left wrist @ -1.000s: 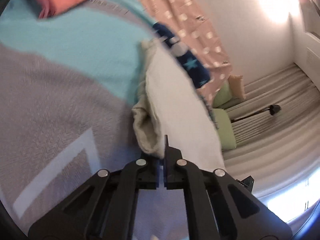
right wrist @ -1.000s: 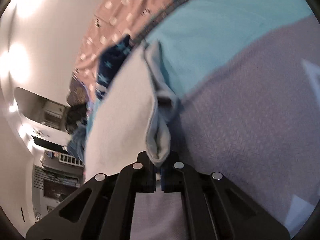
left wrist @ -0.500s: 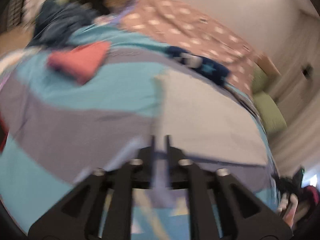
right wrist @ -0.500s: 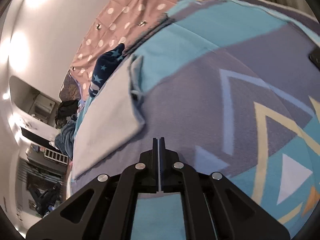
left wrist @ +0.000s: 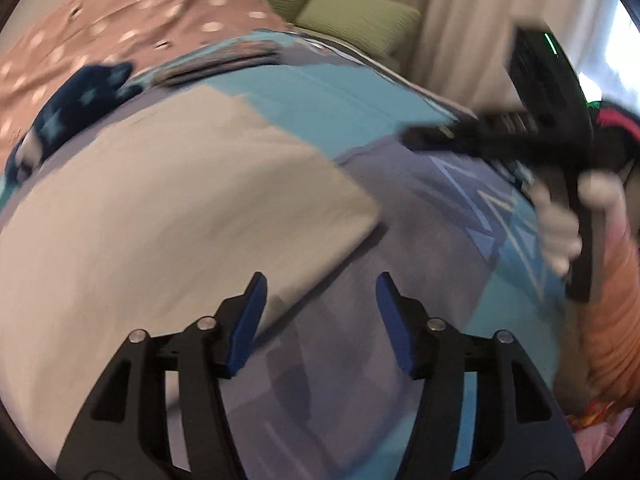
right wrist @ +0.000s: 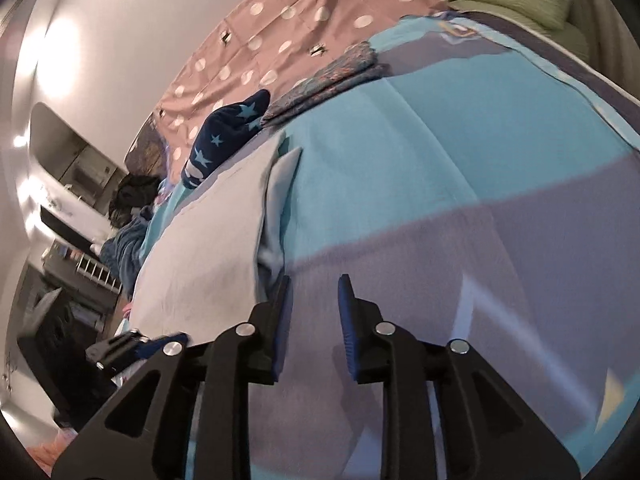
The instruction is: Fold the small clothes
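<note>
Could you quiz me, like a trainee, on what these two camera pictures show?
1. True or false: the left hand-held gripper is clamped on the pale cloth.
2. Which lies nearest the cloth's far end? A) the dark blue star-patterned garment B) the green cushion C) a red towel
3. Fill in: the right hand-held gripper has its jaws ____, right beside the cloth's edge.

Key: 1. False; its jaws stand wide apart and hold nothing, over the cloth's corner. 2. A. 3. open.
</note>
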### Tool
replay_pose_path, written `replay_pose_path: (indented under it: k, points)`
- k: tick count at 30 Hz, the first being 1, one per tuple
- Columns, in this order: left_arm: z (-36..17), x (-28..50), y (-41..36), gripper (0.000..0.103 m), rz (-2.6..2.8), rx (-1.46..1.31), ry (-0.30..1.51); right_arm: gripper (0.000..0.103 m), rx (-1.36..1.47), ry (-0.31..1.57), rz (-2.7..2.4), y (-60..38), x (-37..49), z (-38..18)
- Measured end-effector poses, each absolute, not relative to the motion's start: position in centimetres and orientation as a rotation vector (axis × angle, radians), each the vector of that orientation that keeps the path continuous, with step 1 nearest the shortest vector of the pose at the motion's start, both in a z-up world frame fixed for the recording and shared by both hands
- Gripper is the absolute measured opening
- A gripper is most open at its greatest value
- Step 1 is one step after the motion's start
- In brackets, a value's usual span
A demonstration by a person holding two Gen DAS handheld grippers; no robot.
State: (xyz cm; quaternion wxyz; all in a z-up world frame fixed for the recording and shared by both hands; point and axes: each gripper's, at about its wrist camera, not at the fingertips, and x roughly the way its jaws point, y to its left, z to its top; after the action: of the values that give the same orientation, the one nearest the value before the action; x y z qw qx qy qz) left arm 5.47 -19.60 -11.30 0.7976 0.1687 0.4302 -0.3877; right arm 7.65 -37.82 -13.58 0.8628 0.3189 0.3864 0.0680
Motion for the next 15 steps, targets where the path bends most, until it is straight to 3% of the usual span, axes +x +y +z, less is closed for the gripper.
replay_pose_path:
  k: [4, 11, 14, 15]
  points:
    - [-12.1, 6.2, -23.2, 0.066, -0.802, 0.463, 0.886, 0.032, 0.646, 0.869, 0.230, -38.6, 13.1, -14.1]
    - [-13.5, 7.7, -24.3, 0.065, -0.789, 0.447, 0.942, 0.033, 0.562, 0.952, 0.314, -37.7, 21.9, -15.5]
    - [-13.3, 7.5, -24.2, 0.050, -0.791, 0.445, 0.941, 0.035, 0.545, 0.964, 0.382, -37.0, 24.2, -15.7]
    - [-13.3, 7.7, -24.0, 0.034, -0.789, 0.445, 0.941, 0.036, 0.528, 0.973, 0.401, -36.5, 25.1, -15.9]
